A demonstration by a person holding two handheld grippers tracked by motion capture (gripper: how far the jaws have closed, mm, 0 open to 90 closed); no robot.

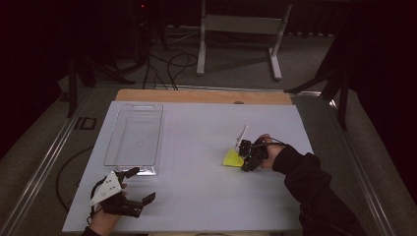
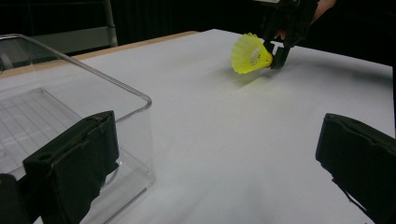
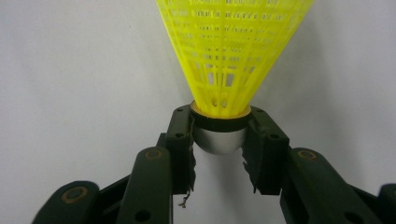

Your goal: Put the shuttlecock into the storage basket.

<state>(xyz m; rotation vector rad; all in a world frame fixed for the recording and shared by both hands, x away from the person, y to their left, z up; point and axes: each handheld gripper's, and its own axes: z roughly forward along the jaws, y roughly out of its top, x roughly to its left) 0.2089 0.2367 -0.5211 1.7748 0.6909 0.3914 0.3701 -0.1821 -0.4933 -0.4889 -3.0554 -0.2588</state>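
A yellow plastic shuttlecock [image 3: 232, 51] with a silvery cork head lies on the white table [image 1: 196, 147]. My right gripper [image 3: 219, 140] is shut on its head, both pads pressing the cork from either side. From above, the shuttlecock [image 1: 232, 158] lies at the right of the table in front of that gripper [image 1: 246, 156]. It also appears far off in the left gripper view, the shuttlecock [image 2: 250, 53] held by the right gripper [image 2: 276, 52]. My left gripper [image 1: 139, 185] rests at the front left, jaws wide open and holding nothing; its pads [image 2: 74, 163] frame bare table.
A clear plastic tray [image 1: 134, 137] stands at the left of the table, close beside my left gripper; its rim [image 2: 116, 84] shows in the left gripper view. A wooden strip [image 1: 201, 96] runs along the far edge. Table legs and cables lie beyond.
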